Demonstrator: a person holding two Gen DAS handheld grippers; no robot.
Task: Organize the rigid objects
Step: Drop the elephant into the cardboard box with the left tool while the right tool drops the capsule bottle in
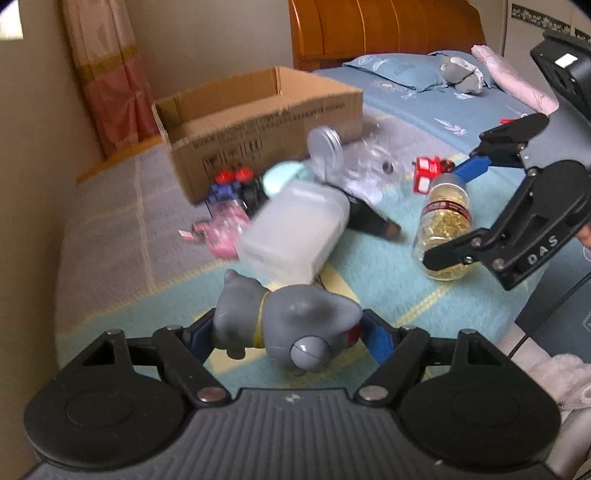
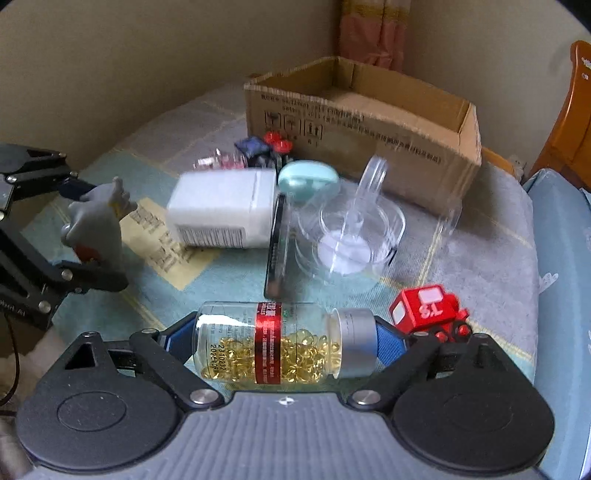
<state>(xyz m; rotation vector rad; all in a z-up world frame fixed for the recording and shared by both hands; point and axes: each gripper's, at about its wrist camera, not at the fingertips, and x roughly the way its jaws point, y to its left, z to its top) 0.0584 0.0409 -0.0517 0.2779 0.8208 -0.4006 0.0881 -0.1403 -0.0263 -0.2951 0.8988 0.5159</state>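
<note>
My left gripper is shut on a grey toy figure, held just above the bed; it also shows at the left of the right wrist view. My right gripper is shut on a clear bottle of yellow capsules with a silver cap, held sideways; the bottle shows in the left wrist view. An open cardboard box stands at the back. A white plastic bottle, a teal oval case, a clear jar and a red toy lie between.
A black flat item lies by the white bottle. Small red, blue and pink toys sit before the box. Pillows and a wooden headboard are at the far right; a wall runs along the left.
</note>
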